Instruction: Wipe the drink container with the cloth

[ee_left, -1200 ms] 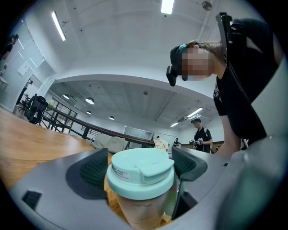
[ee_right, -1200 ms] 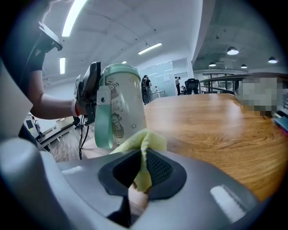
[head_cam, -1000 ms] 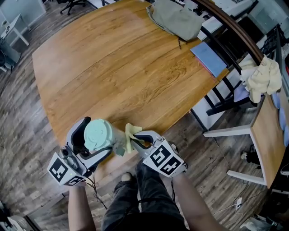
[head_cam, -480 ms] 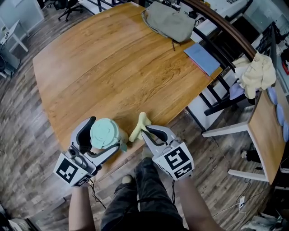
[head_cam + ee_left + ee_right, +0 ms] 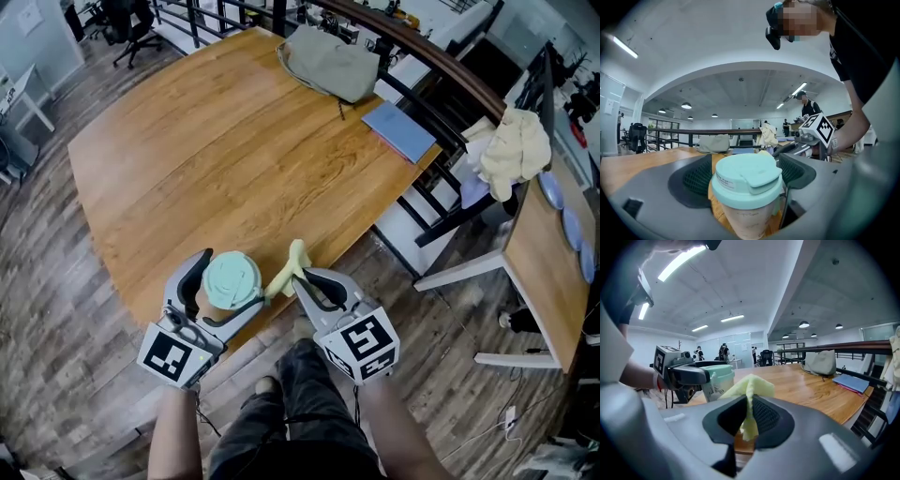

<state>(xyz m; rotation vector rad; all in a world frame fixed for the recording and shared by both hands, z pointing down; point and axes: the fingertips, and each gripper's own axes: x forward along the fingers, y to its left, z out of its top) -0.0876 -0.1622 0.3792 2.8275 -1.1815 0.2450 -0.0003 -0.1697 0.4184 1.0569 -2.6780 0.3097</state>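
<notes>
Paper forms the pale, faintly printed body of the drink cup (image 5: 749,220). A smooth mint-green plastic lid (image 5: 232,279) with a moulded flap caps it. The left claw (image 5: 232,279) is clamped on this cup, with a dark, ribbed pad pressed to each side just under the lid's rim. The right claw (image 5: 749,416) is pinched together on a soft, pale yellow cloth (image 5: 749,392). One crumpled end of the cloth stands up past the fingertips, and a narrow tail hangs down in the slit between the pads.

Both forearms rise from the lower edge of the head view, and the two grippers angle inward so that their tips nearly meet. The cup sits ahead and to the left of the right claw. The cloth's raised end lies just beside the lid, but contact cannot be made out. Both sit over the near edge of the rounded, grained wooden desk (image 5: 216,150).

The lid hides the cup's body from above, and the left gripper view cuts off its base, so whether it rests on the desk cannot be told. Far ahead of both claws, a slumped grey-green fabric bag (image 5: 328,61) and a flat blue folder (image 5: 398,131) lie on the desk.
</notes>
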